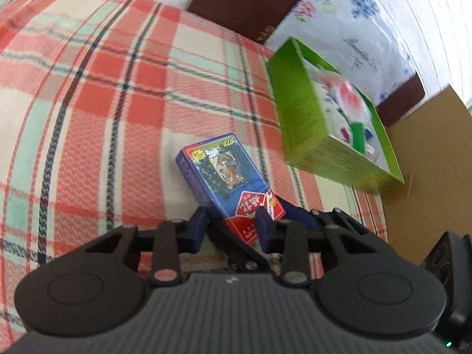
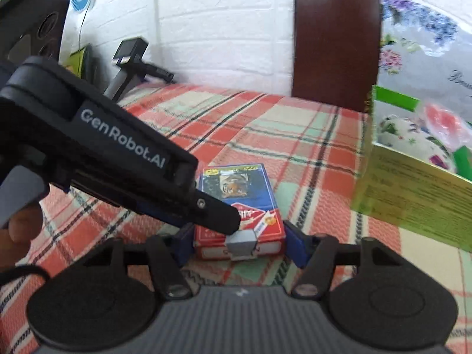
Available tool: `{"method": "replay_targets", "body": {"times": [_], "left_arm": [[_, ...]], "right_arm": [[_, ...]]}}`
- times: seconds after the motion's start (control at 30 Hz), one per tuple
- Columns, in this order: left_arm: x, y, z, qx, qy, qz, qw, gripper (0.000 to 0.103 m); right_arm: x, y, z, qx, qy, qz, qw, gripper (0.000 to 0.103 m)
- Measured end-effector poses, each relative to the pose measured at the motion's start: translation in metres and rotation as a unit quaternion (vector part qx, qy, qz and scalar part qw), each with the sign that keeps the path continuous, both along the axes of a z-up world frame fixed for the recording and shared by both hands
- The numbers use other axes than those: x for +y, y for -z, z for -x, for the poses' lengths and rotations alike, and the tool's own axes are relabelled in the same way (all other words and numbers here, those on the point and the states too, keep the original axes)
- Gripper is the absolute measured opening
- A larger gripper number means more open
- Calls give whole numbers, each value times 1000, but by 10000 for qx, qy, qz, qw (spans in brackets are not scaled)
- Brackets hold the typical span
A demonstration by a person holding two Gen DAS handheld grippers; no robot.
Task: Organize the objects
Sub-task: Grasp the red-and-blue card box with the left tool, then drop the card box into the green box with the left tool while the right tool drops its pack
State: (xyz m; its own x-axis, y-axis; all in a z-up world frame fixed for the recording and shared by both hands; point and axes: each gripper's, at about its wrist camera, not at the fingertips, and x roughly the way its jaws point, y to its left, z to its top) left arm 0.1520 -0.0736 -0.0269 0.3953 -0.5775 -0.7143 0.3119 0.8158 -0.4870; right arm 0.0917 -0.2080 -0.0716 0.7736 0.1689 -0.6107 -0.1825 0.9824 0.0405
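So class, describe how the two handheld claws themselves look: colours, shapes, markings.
The left claw has a black body with white "GenRobot.AI" lettering. Each has blue finger pads on black linkage arms, two round black discs and a ribbed grey housing, as on the right claw.

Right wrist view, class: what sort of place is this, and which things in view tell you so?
Probably a bedroom at home: a plaid blanket spread over what looks like a bed, a dark wooden headboard against a white brick-patterned wall, and a floral pillow beside it.
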Motion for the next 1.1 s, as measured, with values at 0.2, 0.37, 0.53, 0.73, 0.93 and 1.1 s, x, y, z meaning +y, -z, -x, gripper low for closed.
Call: {"method": "replay_targets", "body": {"times": [0.2,0.37,0.53,0.73,0.93,1.1], "left_arm": [[-44,-50,3,-841,500,18,9952,37],[-121,-68,-16,-1217,1195,-24,9853,37],[-197,-66,-25,-1494,1837,-170,9714,37],[-255,-53,-38,-1698,2081,-415,9624,38],[-259,-51,-31,-2048,1991,-831,9547,42],[-244,-60,-13,-2164,1804,-947,9548,46]], "right_arm": [[-31,-32,18,-1006,483,78,9937,61],[-89,-46,18,-1439,1368,49,9801,61],[-152,-44,13,-1456,2255,-70,9633,61],[-205,-26,-3,-1335,2964,-1,9457,62],[-213,-17,-1,-1437,3271,178,9338,73],[-191,-23,25,-1578,3218,258,9332,79]]}}
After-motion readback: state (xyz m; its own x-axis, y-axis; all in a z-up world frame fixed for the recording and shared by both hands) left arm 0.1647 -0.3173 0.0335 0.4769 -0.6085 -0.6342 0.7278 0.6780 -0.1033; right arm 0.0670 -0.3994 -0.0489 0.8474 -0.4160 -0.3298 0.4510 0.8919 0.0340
